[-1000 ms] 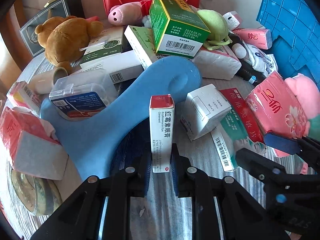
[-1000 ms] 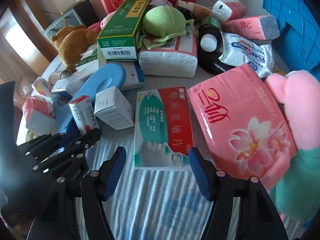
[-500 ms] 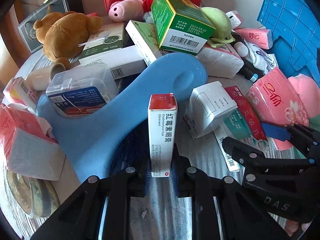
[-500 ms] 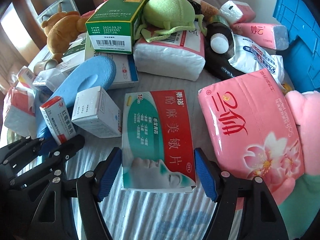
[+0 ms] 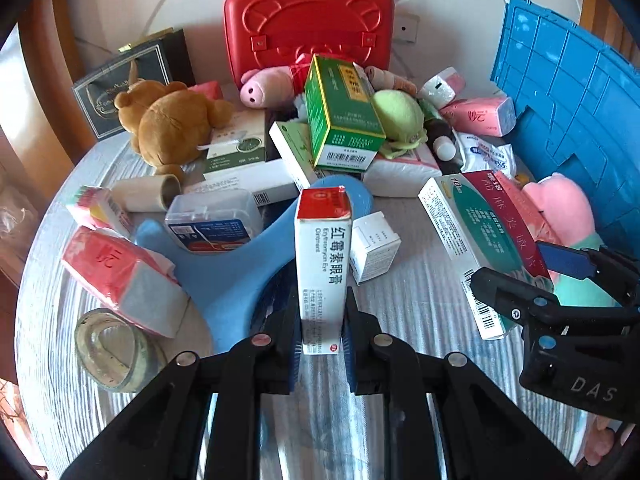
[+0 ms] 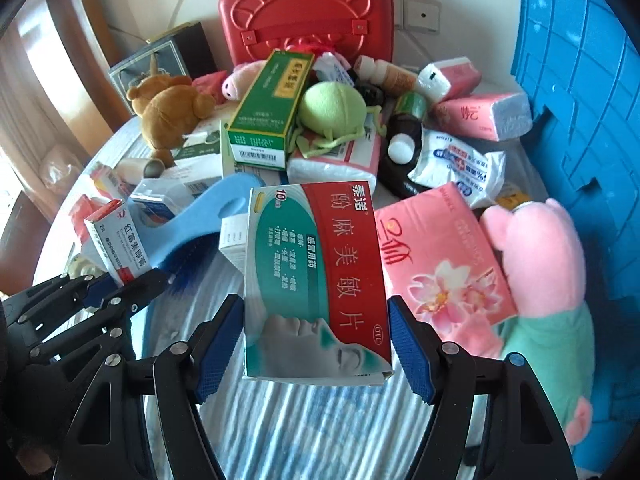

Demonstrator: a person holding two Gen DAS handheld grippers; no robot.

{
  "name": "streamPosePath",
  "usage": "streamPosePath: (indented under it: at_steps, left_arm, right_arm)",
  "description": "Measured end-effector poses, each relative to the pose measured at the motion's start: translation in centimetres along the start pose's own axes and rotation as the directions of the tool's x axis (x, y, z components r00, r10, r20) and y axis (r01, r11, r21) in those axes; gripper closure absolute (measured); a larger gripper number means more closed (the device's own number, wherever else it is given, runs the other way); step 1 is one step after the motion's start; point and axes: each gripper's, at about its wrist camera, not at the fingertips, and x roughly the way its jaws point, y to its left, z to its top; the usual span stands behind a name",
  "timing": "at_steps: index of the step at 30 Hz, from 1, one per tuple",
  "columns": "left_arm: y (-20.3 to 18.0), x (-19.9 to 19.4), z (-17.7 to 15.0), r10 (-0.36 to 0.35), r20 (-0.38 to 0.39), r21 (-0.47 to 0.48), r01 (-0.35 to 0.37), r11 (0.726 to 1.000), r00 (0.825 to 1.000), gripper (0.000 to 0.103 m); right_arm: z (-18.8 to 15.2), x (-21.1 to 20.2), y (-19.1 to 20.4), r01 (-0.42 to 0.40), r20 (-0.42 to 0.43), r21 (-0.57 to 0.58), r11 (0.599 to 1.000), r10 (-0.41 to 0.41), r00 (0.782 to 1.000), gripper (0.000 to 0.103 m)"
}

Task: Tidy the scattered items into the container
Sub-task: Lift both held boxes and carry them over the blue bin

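Note:
My left gripper (image 5: 320,344) is shut on a tall white ointment box with a red top (image 5: 323,264) and holds it upright above the table. It also shows in the right wrist view (image 6: 118,244). My right gripper (image 6: 316,344) is shut on a flat red and teal medicine box (image 6: 316,280), lifted and tilted off the table; the same box shows in the left wrist view (image 5: 484,240). The blue crate (image 5: 568,112) stands at the right, also in the right wrist view (image 6: 580,92).
A cluttered round table holds a blue brush (image 5: 240,264), small white box (image 5: 374,248), green box (image 5: 344,116), brown teddy (image 5: 172,124), pink tissue packs (image 6: 440,264), pink plush (image 6: 540,264), tape roll (image 5: 112,352) and a red case (image 5: 308,24) at the back.
Both grippers have risen and pulled back with their boxes. The right gripper has closed on the red and teal box and lifted it off the table.

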Motion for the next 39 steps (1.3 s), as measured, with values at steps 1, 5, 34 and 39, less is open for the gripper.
streamPosePath:
  at_steps: [1, 5, 34, 39]
  left_arm:
    - [-0.1, -1.1, 0.0, 0.01, 0.015, -0.006, -0.01, 1.0, 1.0, 0.086]
    - [-0.3, -5.3, 0.1, 0.046, 0.063, -0.036, -0.044, 0.998, 0.997, 0.086]
    - [-12.5, -23.4, 4.3, -0.071, 0.395, 0.116, 0.027, 0.993, 0.916, 0.086]
    - [-20.5, -23.5, 7.2, -0.068, 0.415, 0.129, 0.015, 0.992, 0.907, 0.086]
  right_arm:
    - [0.1, -1.0, 0.1, -0.003, 0.017, -0.011, 1.0, 0.004, 1.0, 0.031]
    - [0.8, -4.7, 0.9, -0.01, 0.087, -0.062, 0.998, 0.015, 0.996, 0.031]
    - [1.0, -30.4, -5.9, 0.273, 0.49, -0.009, 0.962, -0.233, 0.84, 0.031]
    - [2.4, -32.3, -13.0, 0.289, 0.516, -0.013, 0.957, -0.242, 0.822, 0.031]
